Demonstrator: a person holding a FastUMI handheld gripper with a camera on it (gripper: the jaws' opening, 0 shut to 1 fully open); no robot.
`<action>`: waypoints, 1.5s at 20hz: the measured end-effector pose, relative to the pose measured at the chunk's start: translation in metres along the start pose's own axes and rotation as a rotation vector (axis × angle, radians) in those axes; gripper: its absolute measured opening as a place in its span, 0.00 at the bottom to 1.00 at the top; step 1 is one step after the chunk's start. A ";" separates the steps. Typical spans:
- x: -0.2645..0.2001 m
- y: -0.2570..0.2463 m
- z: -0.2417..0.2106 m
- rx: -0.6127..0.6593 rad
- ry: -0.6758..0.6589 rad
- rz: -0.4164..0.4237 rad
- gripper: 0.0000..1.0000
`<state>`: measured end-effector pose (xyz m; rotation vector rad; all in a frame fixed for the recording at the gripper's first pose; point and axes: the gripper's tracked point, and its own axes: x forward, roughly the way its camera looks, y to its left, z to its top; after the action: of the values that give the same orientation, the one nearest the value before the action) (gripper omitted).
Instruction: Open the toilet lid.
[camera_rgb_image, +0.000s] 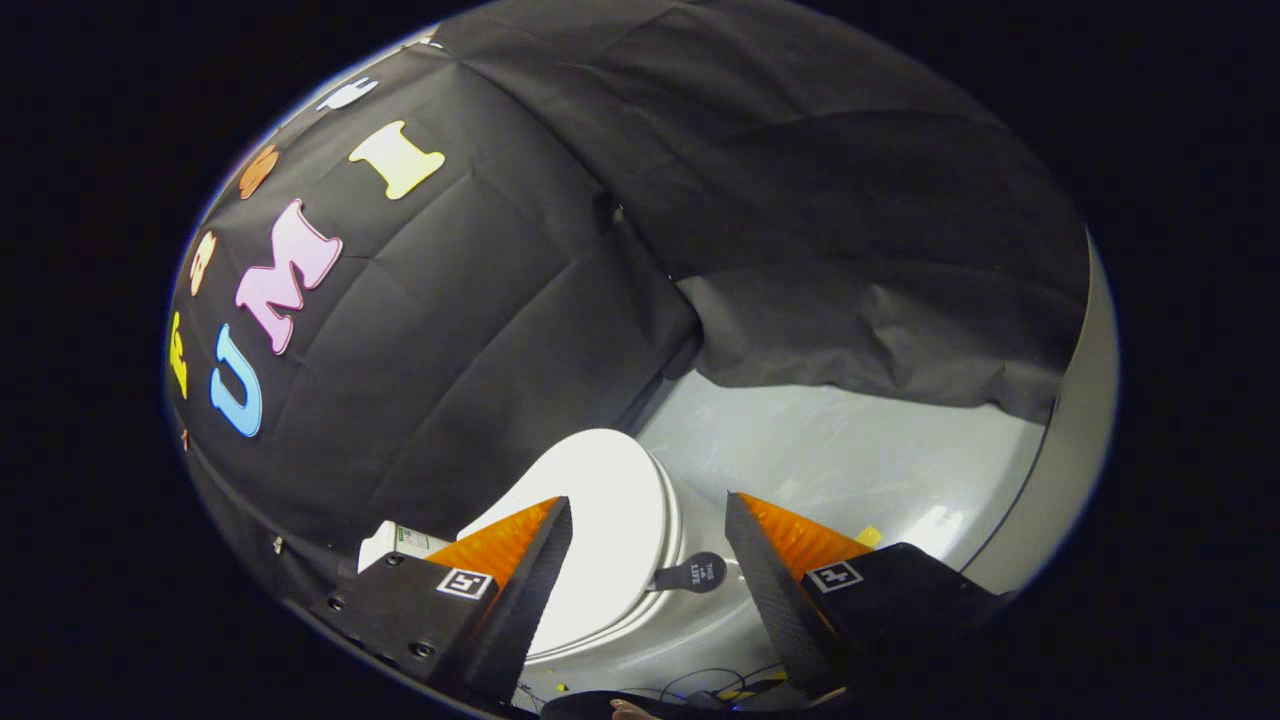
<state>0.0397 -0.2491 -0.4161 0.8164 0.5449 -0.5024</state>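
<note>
Gripper (648, 545) spread wide, fingers well apart, nothing between them pressed or held. Both fingers hang in the air above the toilet, touching nothing.

Toilet (640, 620) below and ahead of the fingers, white, seen from above at a tilt. Lid (610, 530) down, closed flat over the bowl. The left finger (530, 590) overlaps the lid's near-left part in the view; the right finger (770, 590) sits off the lid's right side, over the floor. Most of the lid shows in the gap between them.

Small dark tab (693, 573) sticks out from the lid's right edge, between the two fingers, nearer the right one. It bears a little print, too small to tell.

Floor (850, 450) pale grey and glossy, beyond and to the right of the toilet. Black cloth wall (480, 330) behind the toilet, another fold of it (850, 250) draped down at the right. Thin cables (700, 685) lie on the floor near the toilet's base.
</note>
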 end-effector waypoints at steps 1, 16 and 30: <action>0.001 -0.012 -0.006 0.029 0.017 0.005 0.98; 0.049 -0.057 -0.084 0.453 0.264 0.139 0.94; 0.076 -0.049 -0.103 0.615 0.298 0.270 0.05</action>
<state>0.0407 -0.2129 -0.5487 1.5474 0.5466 -0.2960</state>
